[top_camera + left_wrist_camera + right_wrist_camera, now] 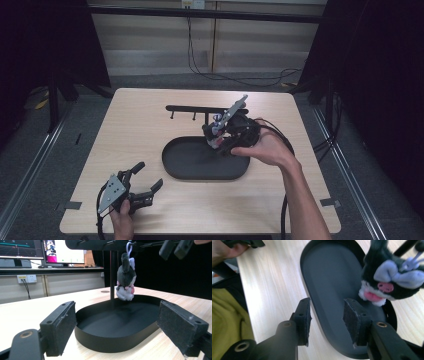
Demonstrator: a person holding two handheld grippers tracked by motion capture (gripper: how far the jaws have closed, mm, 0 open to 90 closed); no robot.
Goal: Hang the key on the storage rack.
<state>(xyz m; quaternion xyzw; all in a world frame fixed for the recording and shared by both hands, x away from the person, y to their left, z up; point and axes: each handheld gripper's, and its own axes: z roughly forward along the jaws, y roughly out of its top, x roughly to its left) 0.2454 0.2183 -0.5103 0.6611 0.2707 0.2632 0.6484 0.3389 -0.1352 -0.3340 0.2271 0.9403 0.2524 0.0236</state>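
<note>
Black and grey plush made up the toy keychain (125, 277), which was found hanging by its pale loop from the bar of a black hook stand (192, 108), suspended over the rear of the black oval tray (100, 340) and not touching it. The right tongs (325, 315) were held above the tray just beside the toy, their jaws partly apart with nothing between them. The left tongs (116, 325) were seen resting low near the front left of the wooden surface (130, 130), jaws wide and empty, well apart from the toy.

Risks were judged as follows. The toy hung freely; a glancing contact from one pad could set it swinging, so that the jaws would close on air or on an ear alone. A pull made sideways rather than along the hook could leave the loop caught, and the light stand could be tipped or dragged. A weak grip on soft plush could let the toy slip and fall outside the tray.
</note>
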